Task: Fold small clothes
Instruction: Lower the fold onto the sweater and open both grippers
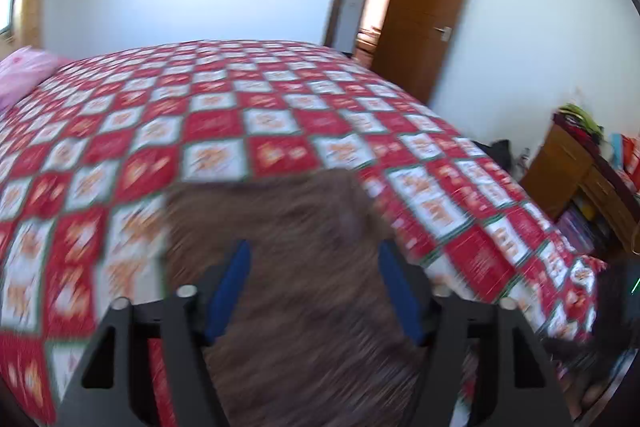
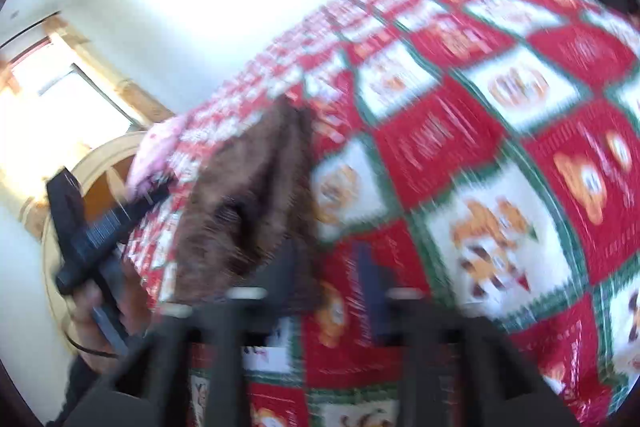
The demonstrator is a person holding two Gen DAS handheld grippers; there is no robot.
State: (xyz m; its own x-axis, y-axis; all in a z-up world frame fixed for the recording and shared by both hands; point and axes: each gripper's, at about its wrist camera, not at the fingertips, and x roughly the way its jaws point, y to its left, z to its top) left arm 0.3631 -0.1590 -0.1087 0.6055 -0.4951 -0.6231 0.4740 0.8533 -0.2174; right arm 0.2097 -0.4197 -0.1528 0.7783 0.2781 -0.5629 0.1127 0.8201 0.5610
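White walls and an open wooden door (image 1: 420,15) surround one bed (image 1: 224,115) with a red-and-white checked cover. One brown garment (image 1: 296,267) lies on it, between and ahead of the left gripper (image 1: 314,255), fingers apart. Right gripper (image 2: 328,267): fingers apart, garment (image 2: 244,203) at its left finger; blurred.

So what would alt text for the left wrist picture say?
A blurred brown garment fills the foreground between the open blue fingers of the left tool, over a bed with a red-and-white checked cover. Behind stand a white wall and an open wooden door.
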